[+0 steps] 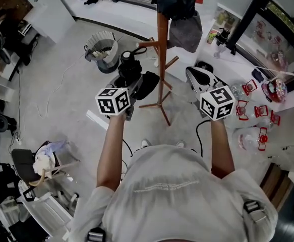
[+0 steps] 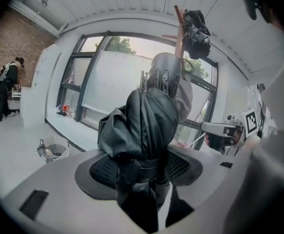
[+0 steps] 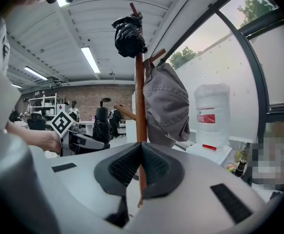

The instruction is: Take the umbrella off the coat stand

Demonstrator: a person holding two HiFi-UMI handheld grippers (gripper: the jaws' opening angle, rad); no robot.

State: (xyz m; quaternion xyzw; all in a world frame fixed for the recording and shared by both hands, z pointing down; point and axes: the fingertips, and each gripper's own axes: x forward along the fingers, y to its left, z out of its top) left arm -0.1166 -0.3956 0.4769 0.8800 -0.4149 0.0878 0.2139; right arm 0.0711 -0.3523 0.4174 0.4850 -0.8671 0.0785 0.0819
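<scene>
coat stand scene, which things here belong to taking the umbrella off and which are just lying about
Part of the job:
- folded black umbrella, gripped in the left claw
- brown wooden coat stand

Just lying about:
- grey cap and black bundle hanging on the stand
- large clear water bottle
- white ribbed bin
- glass jars with red clips

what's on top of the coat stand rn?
A black bundle hangs at the stand's top, with a grey cap just below it. The bundle hides whatever it hangs from; what it is can't be told.
</scene>
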